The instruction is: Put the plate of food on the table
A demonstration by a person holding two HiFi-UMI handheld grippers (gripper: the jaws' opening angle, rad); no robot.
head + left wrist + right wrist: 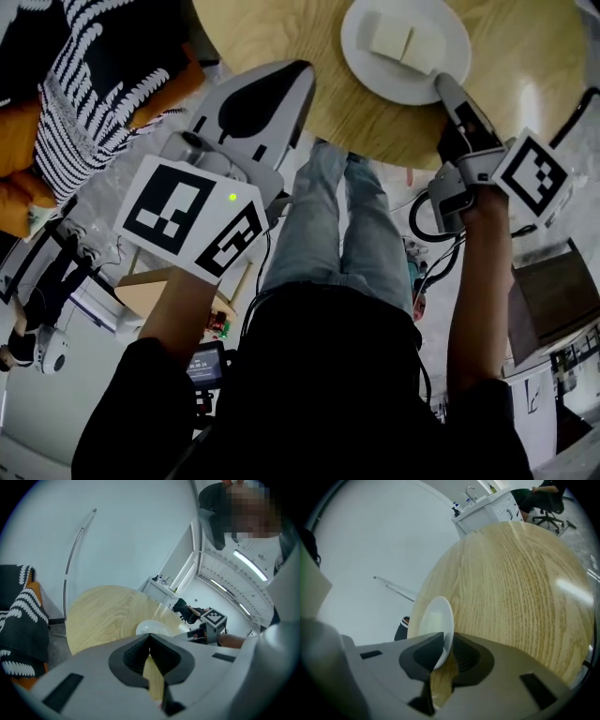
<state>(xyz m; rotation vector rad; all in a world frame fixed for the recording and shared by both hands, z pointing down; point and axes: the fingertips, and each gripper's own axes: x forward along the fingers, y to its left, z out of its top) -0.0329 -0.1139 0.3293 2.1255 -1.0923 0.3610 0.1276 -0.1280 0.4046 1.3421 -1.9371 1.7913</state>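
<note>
A white plate (405, 49) with pale food blocks (403, 39) on it is over the round wooden table (281, 33), close to the near edge. I cannot tell whether it rests on the wood. My right gripper (441, 82) is shut on the plate's near rim. In the right gripper view the rim (440, 620) sits clamped between the jaws (443, 651). My left gripper (305, 70) hangs at the table's edge to the left of the plate, shut with nothing in it. In the left gripper view its jaws (150, 651) meet, and the plate (151, 627) shows beyond them.
A black-and-white patterned cloth (94, 84) lies over an orange seat at the left. A cardboard box (553, 300) stands on the floor at the right. The person's legs (337, 225) are under the table edge. A sink counter (480, 506) stands beyond the table.
</note>
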